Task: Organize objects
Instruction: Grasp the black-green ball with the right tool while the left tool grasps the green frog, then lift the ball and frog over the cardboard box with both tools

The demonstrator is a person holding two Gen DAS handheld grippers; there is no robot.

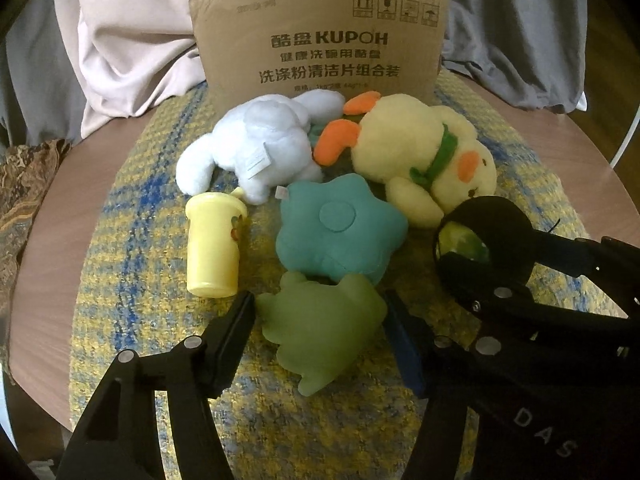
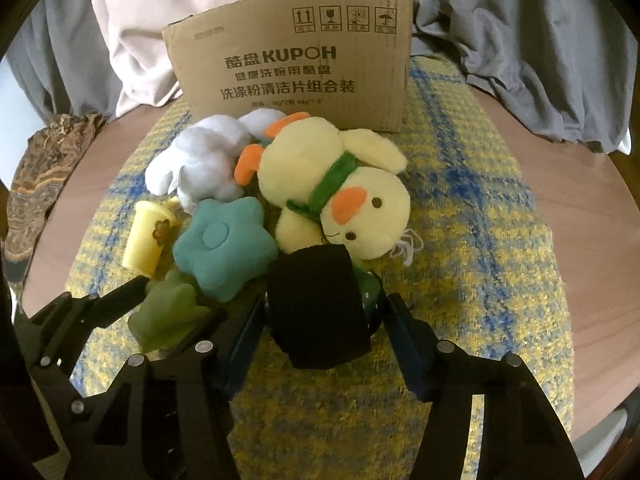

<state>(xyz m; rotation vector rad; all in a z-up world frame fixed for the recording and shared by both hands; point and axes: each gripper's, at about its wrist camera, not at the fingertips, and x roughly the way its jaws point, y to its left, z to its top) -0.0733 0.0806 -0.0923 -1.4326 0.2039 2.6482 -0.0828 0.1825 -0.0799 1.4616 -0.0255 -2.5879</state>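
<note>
Spreading across the round wooden tabletop is a yellow-and-blue woven mat, with a cardboard box standing open-topped at its far edge and a heap of toys just in front. Largest is the yellow duck plush, lying on its side, head toward the camera; soft and light, it looks best taken across the body. Beside it lie a pale blue plush, a teal flower cushion and a tipped yellow cup, its long axis running toward the box. The left gripper has narrowed onto a squashy green frog toy, both pads against its flanks. The right gripper pinches a black fabric-wrapped object.
</note>
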